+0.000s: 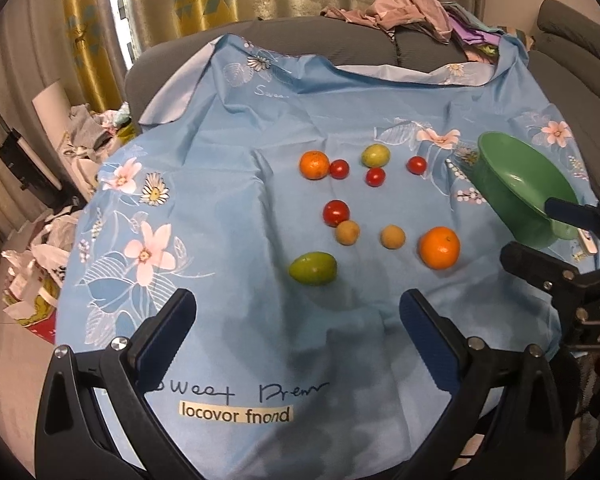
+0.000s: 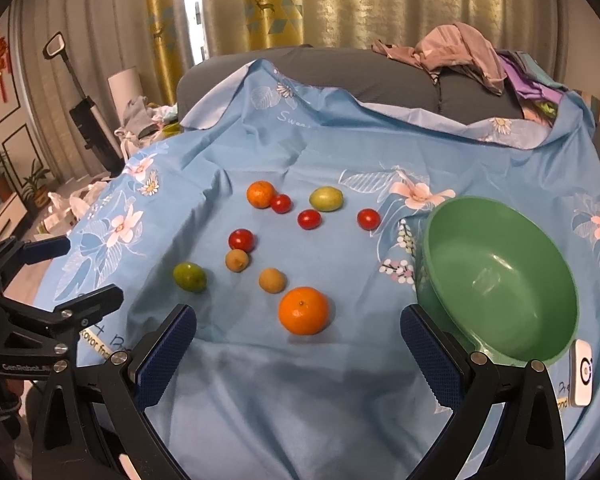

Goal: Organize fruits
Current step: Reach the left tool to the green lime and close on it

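Note:
Several fruits lie on a blue floral cloth [image 1: 240,152]: two oranges [image 1: 439,247] [image 2: 303,310], several red tomatoes [image 1: 336,213] [image 2: 241,240], two green fruits [image 1: 313,268] [image 2: 189,276] and two small tan fruits [image 1: 393,237] [image 2: 272,280]. An empty green bowl [image 2: 500,280] stands at the right, also in the left wrist view [image 1: 520,188]. My left gripper [image 1: 298,312] is open and empty, near the green fruit. My right gripper [image 2: 298,324] is open and empty, just before the big orange.
A small white device [image 2: 582,372] lies by the bowl. A grey sofa [image 2: 340,68] with piled clothes [image 2: 460,52] is behind the cloth. Clutter and bags [image 1: 40,248] lie on the floor at the left.

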### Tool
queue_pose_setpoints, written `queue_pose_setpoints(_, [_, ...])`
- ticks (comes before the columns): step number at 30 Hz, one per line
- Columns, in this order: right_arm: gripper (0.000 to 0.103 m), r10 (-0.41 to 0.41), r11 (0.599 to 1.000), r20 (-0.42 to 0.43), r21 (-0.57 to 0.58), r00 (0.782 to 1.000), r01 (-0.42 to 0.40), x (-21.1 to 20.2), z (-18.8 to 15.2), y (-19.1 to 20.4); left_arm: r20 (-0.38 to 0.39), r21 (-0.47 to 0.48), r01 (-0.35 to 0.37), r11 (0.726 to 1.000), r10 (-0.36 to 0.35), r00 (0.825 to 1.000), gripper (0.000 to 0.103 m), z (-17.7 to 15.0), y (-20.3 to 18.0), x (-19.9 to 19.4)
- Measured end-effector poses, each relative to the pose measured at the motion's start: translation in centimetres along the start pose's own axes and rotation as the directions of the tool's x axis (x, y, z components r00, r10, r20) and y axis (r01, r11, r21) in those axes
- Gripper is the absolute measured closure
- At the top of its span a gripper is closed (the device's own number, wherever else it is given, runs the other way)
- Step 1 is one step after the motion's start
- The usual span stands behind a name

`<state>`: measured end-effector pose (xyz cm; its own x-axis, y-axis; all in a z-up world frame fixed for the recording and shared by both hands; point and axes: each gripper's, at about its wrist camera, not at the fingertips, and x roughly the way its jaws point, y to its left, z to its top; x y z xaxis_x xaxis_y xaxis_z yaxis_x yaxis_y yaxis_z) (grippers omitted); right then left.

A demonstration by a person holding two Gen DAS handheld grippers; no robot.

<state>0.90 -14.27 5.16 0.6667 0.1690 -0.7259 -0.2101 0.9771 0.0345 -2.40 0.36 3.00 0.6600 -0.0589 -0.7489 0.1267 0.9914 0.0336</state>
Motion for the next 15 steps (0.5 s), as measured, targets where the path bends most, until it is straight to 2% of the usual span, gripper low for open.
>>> queue_pose_setpoints(15, [0.001, 0.032, 0.999, -0.061, 0.025, 0.998, -0.031, 2.7, -1.5, -1.3, -0.009, 0.004, 0.126, 0.992, -0.126, 0.992, 0.003, -1.2, 0.8, 1.5])
